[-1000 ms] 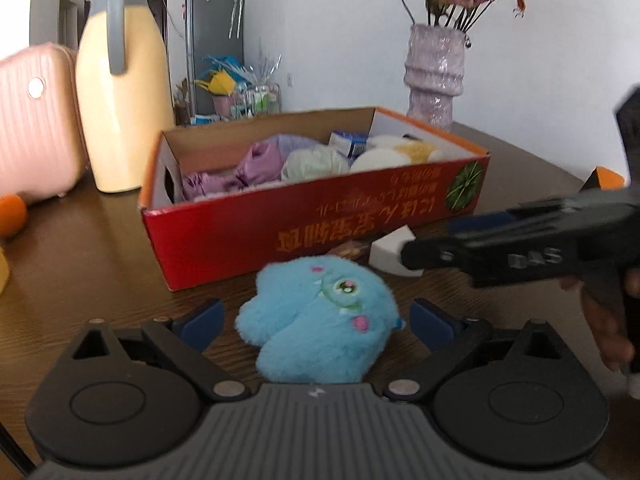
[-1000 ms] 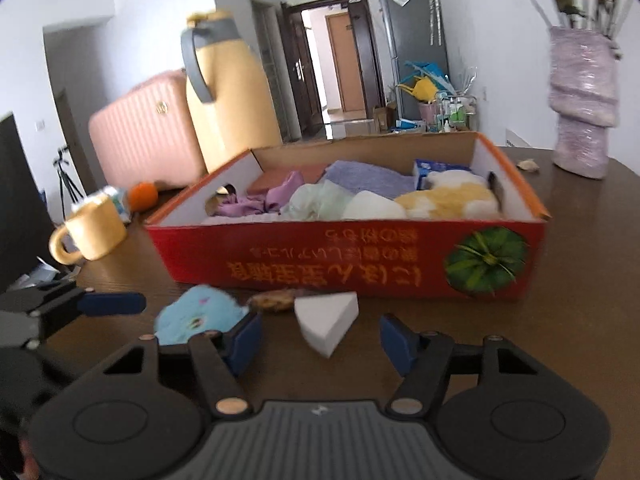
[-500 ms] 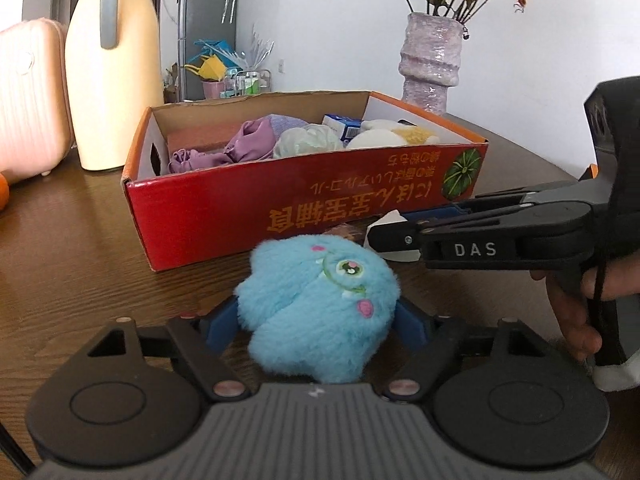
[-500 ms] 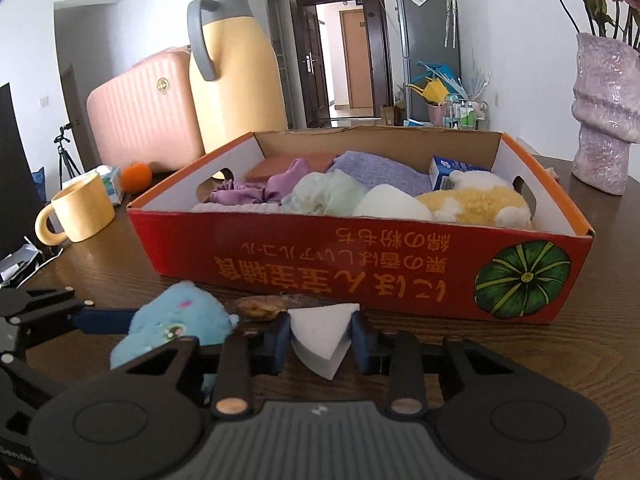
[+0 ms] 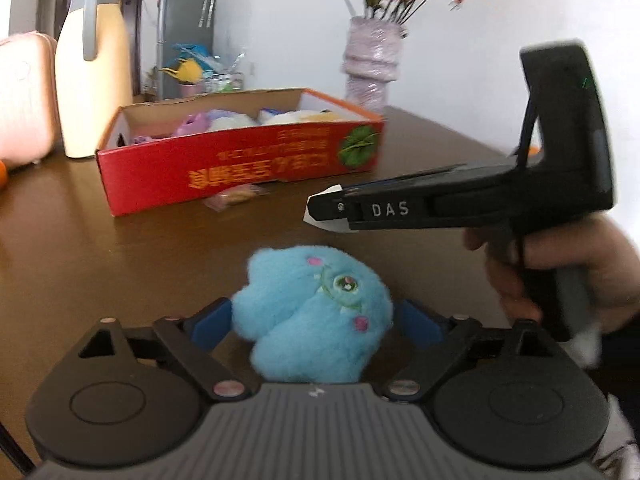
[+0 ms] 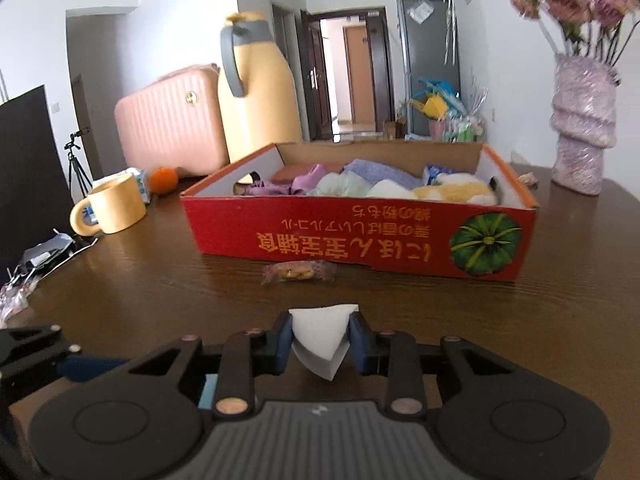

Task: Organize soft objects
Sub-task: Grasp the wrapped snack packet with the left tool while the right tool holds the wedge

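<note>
My left gripper point(image 5: 316, 322) has the blue plush toy point(image 5: 316, 312) between its blue pads, jaws opening, the fur bulging against both. My right gripper point(image 6: 320, 338) is clamped narrow on a white foam wedge point(image 6: 322, 338), lifted above the brown table point(image 6: 160, 280).

Beyond the jaws, the left wrist view alone shows the right gripper from the side, the wedge's white tip point(image 5: 320, 216) poking from its nose, and a hand point(image 5: 568, 272) wrapped around its grip. The right wrist view alone shows the left gripper's fingers point(image 6: 36, 350) at its lower left edge, a yellow mug point(image 6: 116, 208) and an orange point(image 6: 164, 180).

Both views take in the red cardboard box point(image 6: 360, 236) of soft items, a wrapped snack point(image 6: 298, 272) just before it, a yellow thermos point(image 6: 256, 88), a pink suitcase point(image 6: 172, 120) and a vase of flowers point(image 6: 580, 128).
</note>
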Available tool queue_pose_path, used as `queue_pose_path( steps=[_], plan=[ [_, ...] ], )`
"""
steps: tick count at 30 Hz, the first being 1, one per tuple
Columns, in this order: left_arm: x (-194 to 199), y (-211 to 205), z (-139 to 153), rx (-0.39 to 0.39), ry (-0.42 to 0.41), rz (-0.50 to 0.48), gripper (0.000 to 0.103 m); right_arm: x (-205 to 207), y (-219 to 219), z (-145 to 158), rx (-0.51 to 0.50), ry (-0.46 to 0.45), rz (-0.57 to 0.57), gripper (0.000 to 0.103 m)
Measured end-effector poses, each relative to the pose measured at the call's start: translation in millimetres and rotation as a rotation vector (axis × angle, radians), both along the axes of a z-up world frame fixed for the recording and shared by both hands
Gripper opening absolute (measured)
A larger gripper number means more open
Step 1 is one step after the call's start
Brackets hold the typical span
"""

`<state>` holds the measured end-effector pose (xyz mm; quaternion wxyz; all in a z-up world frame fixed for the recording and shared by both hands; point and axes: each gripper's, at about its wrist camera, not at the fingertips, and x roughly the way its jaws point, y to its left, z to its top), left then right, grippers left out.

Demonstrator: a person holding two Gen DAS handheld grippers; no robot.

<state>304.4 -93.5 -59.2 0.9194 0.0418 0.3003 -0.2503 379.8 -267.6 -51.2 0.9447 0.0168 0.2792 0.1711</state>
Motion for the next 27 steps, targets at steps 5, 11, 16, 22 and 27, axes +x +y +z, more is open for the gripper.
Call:
queue_pose_path(
  steps=[5,11,16,22,27],
  plan=[
    [-11.6,16.4,23.8,-0.083,-0.009,0.003,0.095,-25.5,-23.2,8.6,-0.009,-0.018,-0.057,0.030],
    [47.0,16.4,45.5,-0.044,-0.101,0.077,0.080,-21.8,-35.3,16.5,0.000,-0.035,-0.075,0.030],
    [119.6,-6.5,24.2,0.084,-0.045,0.035,0.049,-3.0,-37.3,17.6,-0.013,-0.035,-0.055,0.030],
    [161.2,-18.9,3.7,0.131,-0.018,-0.036,0.032,25.5,-38.2,9.3,-0.020,-0.025,-0.039,0.030],
    [169.9,-16.2,-3.0,0.122,0.015,-0.036,0.015,36.1,-36.6,-0.2,-0.003,0.007,-0.013,0.030]
  ],
)
